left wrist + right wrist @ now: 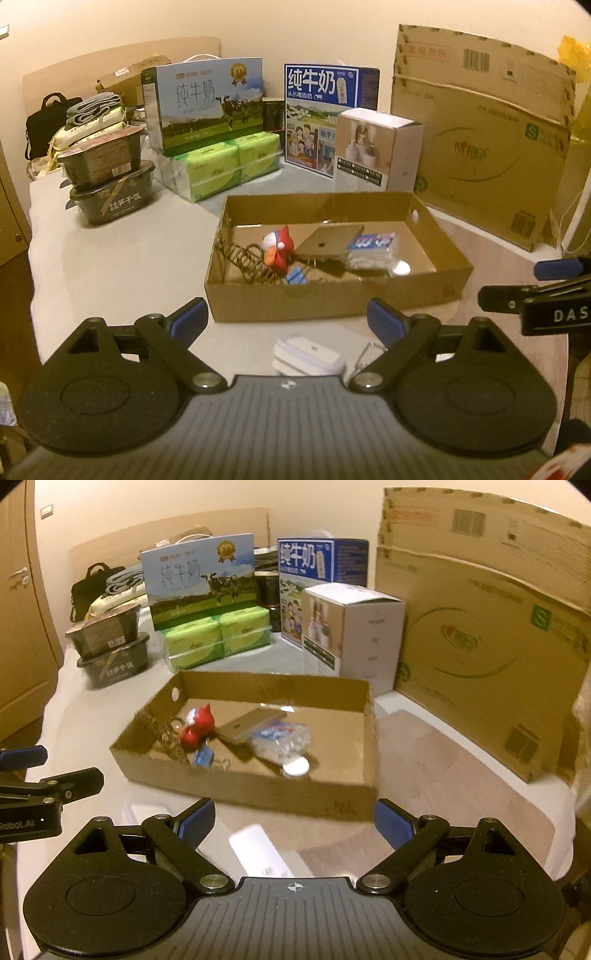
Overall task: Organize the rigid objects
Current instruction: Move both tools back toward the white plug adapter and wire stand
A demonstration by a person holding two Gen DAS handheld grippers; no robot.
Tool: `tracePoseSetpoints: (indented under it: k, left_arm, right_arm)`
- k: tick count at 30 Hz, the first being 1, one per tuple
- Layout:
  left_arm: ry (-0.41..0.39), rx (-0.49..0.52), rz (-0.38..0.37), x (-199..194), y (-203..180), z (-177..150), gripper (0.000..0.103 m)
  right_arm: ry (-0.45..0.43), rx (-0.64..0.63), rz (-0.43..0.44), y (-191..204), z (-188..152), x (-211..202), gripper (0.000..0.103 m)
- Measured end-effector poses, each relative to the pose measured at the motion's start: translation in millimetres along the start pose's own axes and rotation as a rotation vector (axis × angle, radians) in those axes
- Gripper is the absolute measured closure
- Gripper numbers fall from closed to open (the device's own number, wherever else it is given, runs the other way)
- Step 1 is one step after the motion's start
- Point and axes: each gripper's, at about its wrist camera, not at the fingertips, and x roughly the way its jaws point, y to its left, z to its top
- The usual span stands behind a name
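A shallow cardboard box (pixel 332 299) (pixel 258 794) lies on the table. In it are a red bird toy (pixel 279 249) (pixel 197 727), a blue binder clip (pixel 297 277) (pixel 205 757), a flat brown card (pixel 330 240), a blue-and-white tissue pack (pixel 373 247) (pixel 282 740), a coiled wire piece (pixel 243 258) and a white round cap (pixel 295 766). My left gripper (pixel 286 321) is open with nothing between its fingers, above a white flat object (pixel 310 354) in front of the box. My right gripper (pixel 295 821) is also open and empty, over the same blurred white object (pixel 258 853).
Behind the box stand two milk cartons (pixel 207 103) (pixel 325 92), green tissue packs (pixel 229 162), stacked black bowls (pixel 110 184) and a white box (pixel 376 147). A large cardboard carton (pixel 480 147) leans at the right. A thin wire clip (pixel 364 356) lies beside the white object.
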Motion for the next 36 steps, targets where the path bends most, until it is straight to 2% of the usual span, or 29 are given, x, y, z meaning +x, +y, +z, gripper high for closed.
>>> tracePoseSetpoints:
  k: [3, 10, 16, 25, 36]
  left_arm:
    - [-0.001, 0.013, 0.001, -7.0, -6.5, -7.7, 0.011]
    - [0.024, -0.024, -0.04, -22.2, -12.5, -23.7, 0.011]
    - [0.042, -0.053, -0.048, -31.9, -14.6, -37.7, 0.011]
    - [0.092, -0.081, -0.07, -32.0, -17.4, -54.0, 0.012]
    - [0.126, -0.084, -0.09, -22.0, -21.0, -61.6, 0.012]
  right_arm:
    - [0.007, 0.027, -0.001, -7.4, -14.0, -10.2, 0.011]
    - [0.011, 0.062, -0.011, -21.0, -38.3, -32.1, 0.011]
    - [0.009, 0.094, -0.025, -35.0, -54.1, -44.8, 0.011]
    - [0.022, 0.13, -0.04, -49.5, -77.6, -56.4, 0.011]
    - [0.018, 0.16, -0.034, -60.1, -89.9, -58.0, 0.011]
